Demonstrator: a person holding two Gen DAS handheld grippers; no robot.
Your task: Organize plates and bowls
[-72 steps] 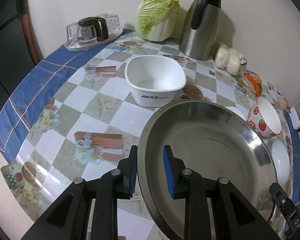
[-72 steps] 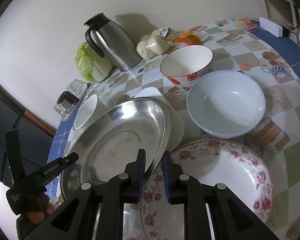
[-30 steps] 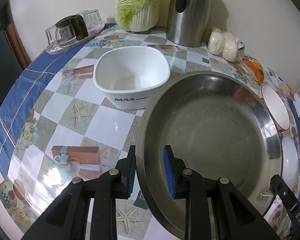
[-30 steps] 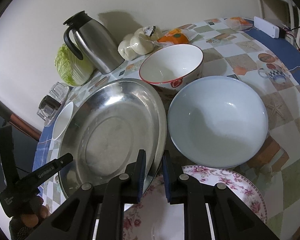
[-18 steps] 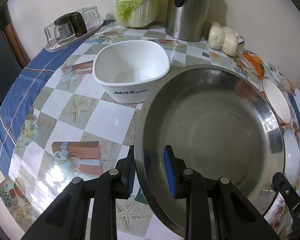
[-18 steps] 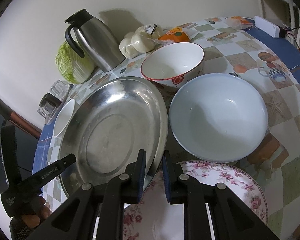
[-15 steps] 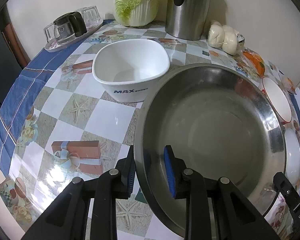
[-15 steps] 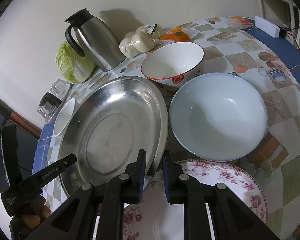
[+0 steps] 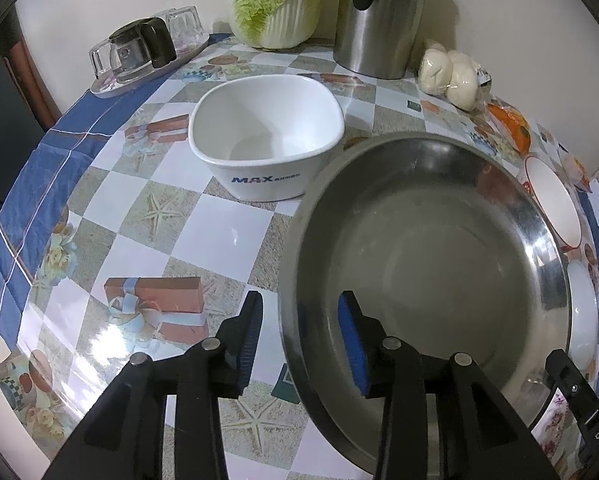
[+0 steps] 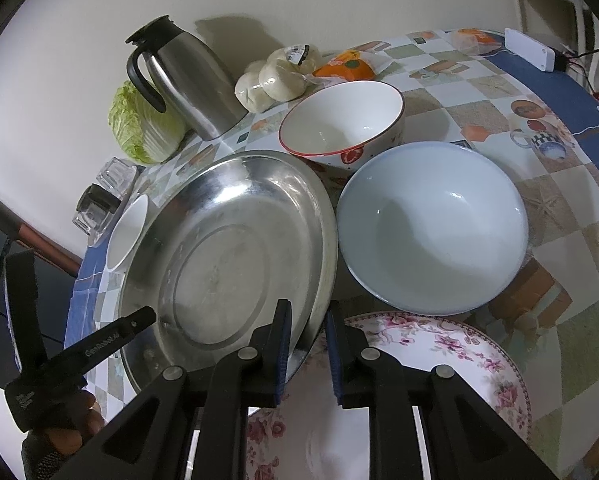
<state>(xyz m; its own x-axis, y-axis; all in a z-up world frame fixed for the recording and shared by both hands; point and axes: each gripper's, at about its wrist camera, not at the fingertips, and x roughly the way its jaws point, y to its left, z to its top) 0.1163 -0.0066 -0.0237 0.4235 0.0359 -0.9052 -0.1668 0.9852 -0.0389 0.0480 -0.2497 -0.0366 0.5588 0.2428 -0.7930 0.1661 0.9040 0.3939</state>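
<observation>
A large steel plate (image 9: 439, 264) (image 10: 219, 256) lies on the table, its near edge over a floral plate (image 10: 439, 360). My left gripper (image 9: 299, 332) straddles the steel plate's left rim. Its jaws are opening and the pads stand clear of the rim. My right gripper (image 10: 308, 336) is shut on the opposite rim, its jaws just starting to part. A white square bowl (image 9: 265, 136) stands to the left of the steel plate. A pale bowl (image 10: 431, 228) and a red-rimmed bowl (image 10: 339, 120) sit to its right.
Along the wall stand a steel jug (image 9: 379, 20), a cabbage (image 9: 279, 0), bagged buns (image 9: 451, 72) and a tray of glass cups (image 9: 139, 52). A white power strip (image 10: 535, 52) lies at the far right. A hand (image 10: 67, 420) holds the left gripper.
The left gripper's jaws have spread apart from the steel plate's rim. The plate, carried toward the jug earlier, now rests still. The right gripper has barely changed.
</observation>
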